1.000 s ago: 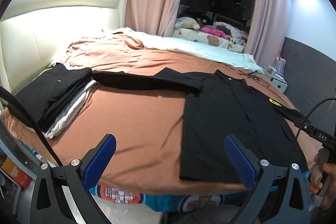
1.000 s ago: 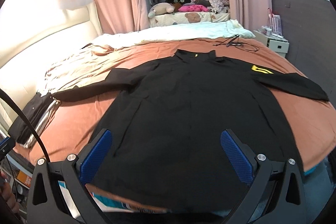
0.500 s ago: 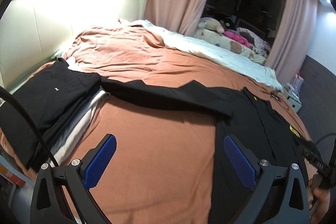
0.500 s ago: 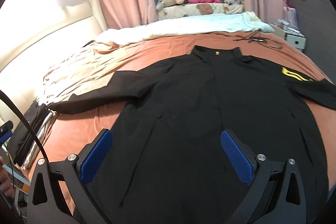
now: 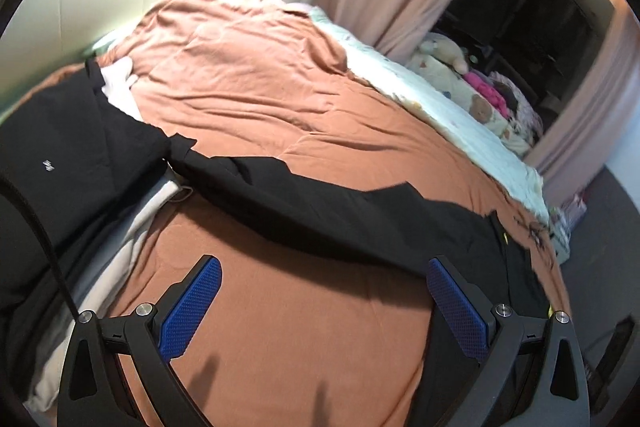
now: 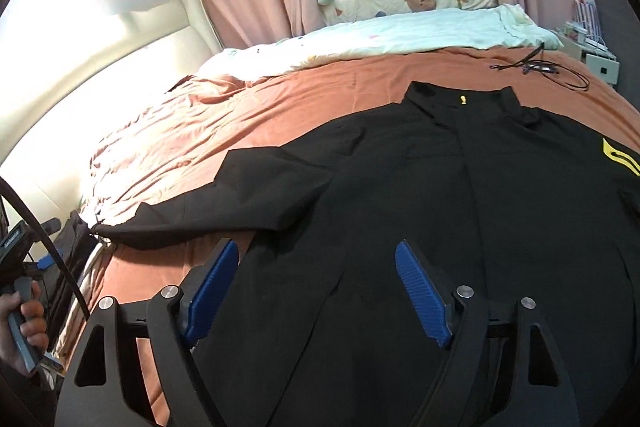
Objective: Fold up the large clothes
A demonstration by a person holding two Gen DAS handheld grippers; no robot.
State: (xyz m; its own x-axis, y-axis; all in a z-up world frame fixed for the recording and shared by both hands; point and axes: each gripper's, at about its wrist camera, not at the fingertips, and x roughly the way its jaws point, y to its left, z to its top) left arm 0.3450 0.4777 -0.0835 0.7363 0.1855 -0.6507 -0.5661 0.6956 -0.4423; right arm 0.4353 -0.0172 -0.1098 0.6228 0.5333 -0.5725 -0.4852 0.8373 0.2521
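Both grippers, left [image 5: 322, 301] and right [image 6: 318, 293], hang spread apart and hold nothing. Black shirt [image 6: 420, 195] lies flat on the brown bedcover [image 5: 280, 99], its sleeve [image 5: 304, 203] reaching the folded pile [image 5: 60, 163].

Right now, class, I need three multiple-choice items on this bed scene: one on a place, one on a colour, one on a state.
1. Where does the black shirt lie?
A. spread on the brown bedspread
B. on the floor
C. on a hanger

2. What colour is the stripe patch on the shirt's sleeve?
A. red
B. yellow
C. white

3. How are the left tongs?
A. shut on the sleeve
B. shut on nothing
C. open

Answers:
1 A: it lies flat, sleeves out, on the bedspread.
2 B: the stripes show yellow against the black.
3 C: the blue pads stand wide apart above the bedspread.
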